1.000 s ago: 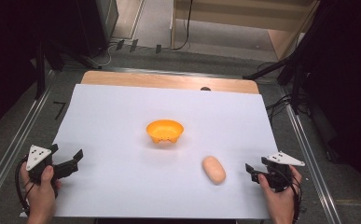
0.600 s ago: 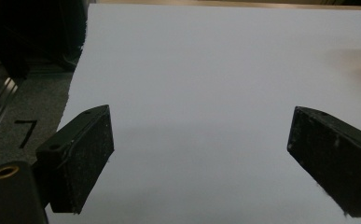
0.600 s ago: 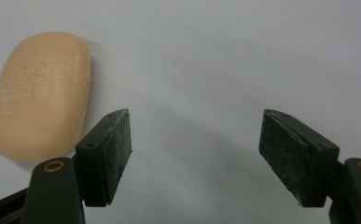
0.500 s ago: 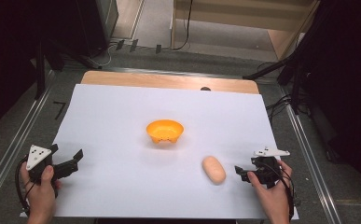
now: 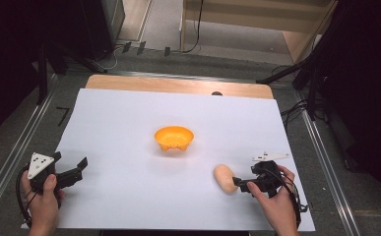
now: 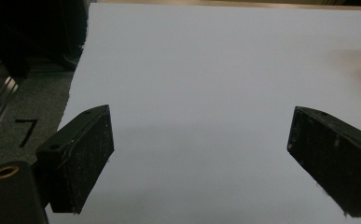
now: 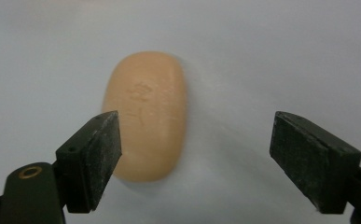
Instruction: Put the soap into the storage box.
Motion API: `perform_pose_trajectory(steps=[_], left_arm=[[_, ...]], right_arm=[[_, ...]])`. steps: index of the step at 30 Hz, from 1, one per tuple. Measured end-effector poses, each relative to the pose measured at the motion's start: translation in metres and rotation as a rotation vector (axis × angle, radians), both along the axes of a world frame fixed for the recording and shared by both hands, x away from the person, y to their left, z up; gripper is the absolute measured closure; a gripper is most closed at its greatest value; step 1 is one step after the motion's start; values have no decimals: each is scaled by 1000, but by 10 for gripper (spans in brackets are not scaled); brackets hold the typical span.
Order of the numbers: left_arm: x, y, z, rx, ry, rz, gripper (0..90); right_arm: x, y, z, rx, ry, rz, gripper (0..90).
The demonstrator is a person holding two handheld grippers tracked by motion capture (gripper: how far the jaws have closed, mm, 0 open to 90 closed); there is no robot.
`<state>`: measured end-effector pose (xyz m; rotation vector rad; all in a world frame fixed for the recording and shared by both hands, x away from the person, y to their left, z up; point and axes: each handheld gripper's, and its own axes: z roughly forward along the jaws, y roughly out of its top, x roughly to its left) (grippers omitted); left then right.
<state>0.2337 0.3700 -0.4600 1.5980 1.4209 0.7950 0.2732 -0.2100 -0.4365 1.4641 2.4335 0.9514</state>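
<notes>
On the worktop [image 5: 129,118], the bowl [image 5: 174,138] sits mid-sheet. The bread roll [image 5: 225,178] lies nearer and to its right. Right gripper [image 5: 239,183] just right of the roll, touching distance. Left gripper [image 5: 82,167] at the near left edge, well apart from both.

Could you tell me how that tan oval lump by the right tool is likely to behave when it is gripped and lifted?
The lump looks smooth and rounded, so it may slip between pads. Its long oval shape suggests it could roll sideways if nudged. It probably isn't floppy.
</notes>
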Motion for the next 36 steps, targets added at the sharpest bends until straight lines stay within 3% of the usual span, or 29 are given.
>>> perform_pose_trajectory(steps=[10,15,20,25,30,36], left_arm=[[0,0,0,0,-1,-4,78],[0,-1,0,3,-4,-3,78],[0,-2,0,11,-2,-7,79],[0,-2,0,11,-3,-7,79],[0,-2,0,13,-3,-9,79],[0,-2,0,14,-2,-8,79]], right_arm=[[8,26,-7,-23,50,49,165],[10,39,-13,-66,71,47,165],[12,46,-20,-71,84,56,179],[12,50,-25,-111,69,41,223],[7,55,-27,-183,19,45,293],[7,53,-27,-187,4,64,325]])
